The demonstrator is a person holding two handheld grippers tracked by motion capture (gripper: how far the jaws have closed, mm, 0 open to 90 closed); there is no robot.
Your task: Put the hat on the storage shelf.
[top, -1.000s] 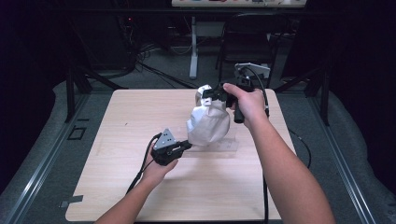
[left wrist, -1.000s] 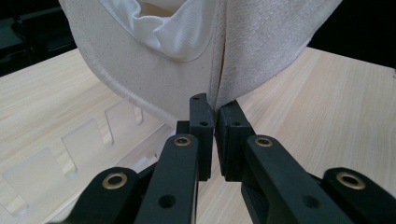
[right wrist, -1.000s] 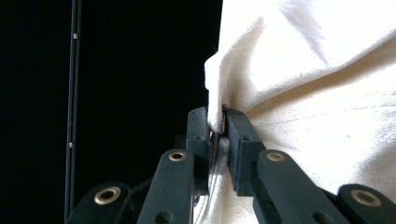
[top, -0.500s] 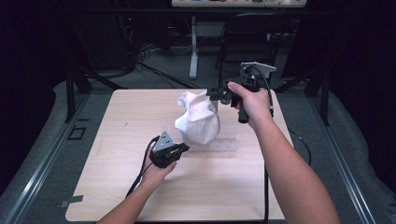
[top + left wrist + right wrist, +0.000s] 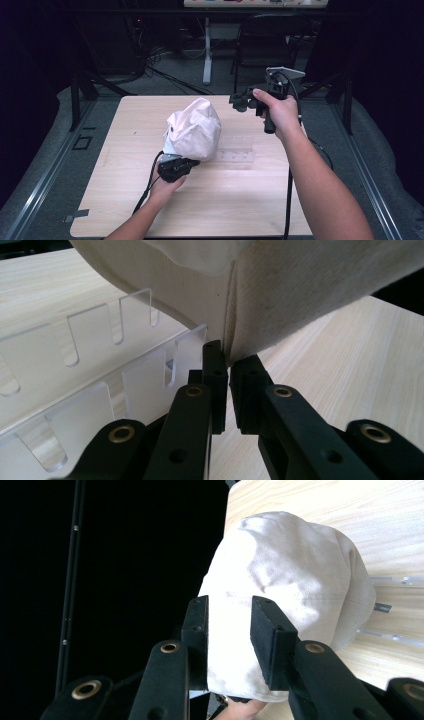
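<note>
Noted dark room, pale wooden tabletop (image 5: 240,210) at frame centre. Found cream cloth bag (image 5: 194,129) bulging at centre over a clear slotted tray (image 5: 239,152). Left hand-held gripper (image 5: 226,371) pinched tight on the bag's seam edge. Right hand-held gripper (image 5: 238,101), upper right, partly parted, jaws just opening, nothing between. Judged step: released after draping; next calls for re-gripping cloth. Bag's contents and tray's far end hidden.

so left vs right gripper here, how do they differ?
The left gripper is shut on the cloth bag's edge, low at the table; the right gripper is open, holds nothing and sits raised off the bag. Its jaws have just been opening. Both have black jaws.
</note>
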